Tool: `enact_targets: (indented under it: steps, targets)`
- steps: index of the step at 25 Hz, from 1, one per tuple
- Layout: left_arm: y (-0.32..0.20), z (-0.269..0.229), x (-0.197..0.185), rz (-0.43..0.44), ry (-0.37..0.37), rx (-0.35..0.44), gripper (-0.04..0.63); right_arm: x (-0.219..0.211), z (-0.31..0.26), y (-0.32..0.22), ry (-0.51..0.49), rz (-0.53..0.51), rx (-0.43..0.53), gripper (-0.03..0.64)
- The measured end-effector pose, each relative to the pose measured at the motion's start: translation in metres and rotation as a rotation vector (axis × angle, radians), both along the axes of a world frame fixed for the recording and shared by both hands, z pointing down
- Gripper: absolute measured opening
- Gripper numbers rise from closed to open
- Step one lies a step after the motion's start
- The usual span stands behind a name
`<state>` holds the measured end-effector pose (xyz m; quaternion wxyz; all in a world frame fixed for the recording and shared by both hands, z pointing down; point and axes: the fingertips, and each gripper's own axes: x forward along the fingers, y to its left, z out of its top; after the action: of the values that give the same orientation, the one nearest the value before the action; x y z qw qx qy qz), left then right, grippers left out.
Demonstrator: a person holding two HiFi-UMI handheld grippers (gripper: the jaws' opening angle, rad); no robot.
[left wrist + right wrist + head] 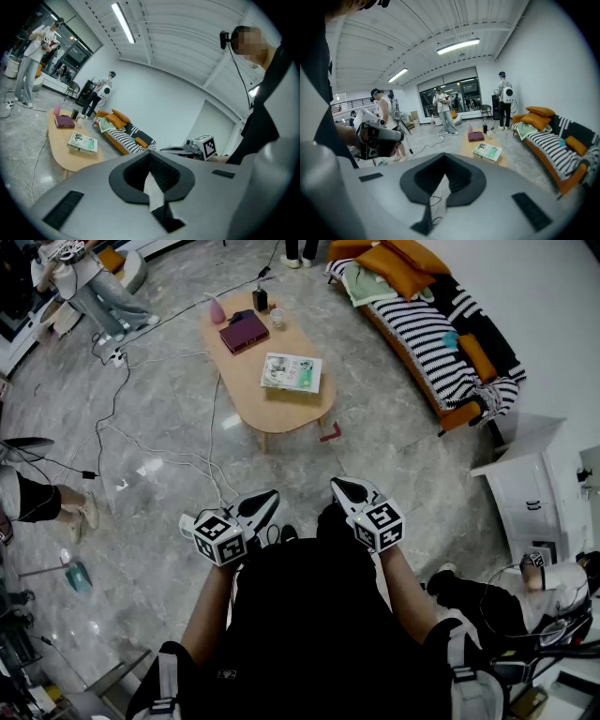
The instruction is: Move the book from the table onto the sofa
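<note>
Head view shows my body blocking the floor right under me, and only the front halves of my two tongs stick out past it. My left gripper (269, 497) and right gripper (339, 486) both have their jaws pressed together with nothing in them; each gripper view shows the same, the dark pads meeting with only floor behind them.

The room's edges are cut off. A pair of legs (301, 250) at the top edge, a person (28, 499) at the left edge and another (555, 575) low on the right show only in part. One more person (78, 280) stands at the top left. The cables (141, 442) on the floor tangle too much for me to count.

I count one table (281, 411) and one sofa (409, 360), well apart from me, the sofa to the table's right. Two books lie on the table: a white-and-green book (292, 371) near its middle and a maroon book (244, 332) beyond it. Three small things stand at the table's far end: a pink bottle (217, 309), a dark container (260, 299) and a cup (277, 317).
</note>
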<state>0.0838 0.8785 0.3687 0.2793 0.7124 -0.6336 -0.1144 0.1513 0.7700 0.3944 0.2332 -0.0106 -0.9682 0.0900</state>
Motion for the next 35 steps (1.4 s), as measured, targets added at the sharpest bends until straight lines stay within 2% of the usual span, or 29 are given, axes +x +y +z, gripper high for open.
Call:
enact_targets:
  steps: [16, 30, 35]
  targets:
    - [0.004, 0.000, -0.005, -0.008, 0.011, -0.013, 0.011, -0.012, -0.001, 0.010, 0.016, -0.035, 0.001, 0.006]
    - [0.010, 0.002, 0.007, -0.005, 0.024, -0.031, 0.011, -0.011, -0.005, 0.020, 0.021, -0.082, 0.001, 0.006]
    - [0.011, 0.002, 0.005, -0.040, 0.023, -0.032, 0.011, -0.013, -0.007, 0.018, 0.023, -0.114, 0.008, 0.007]
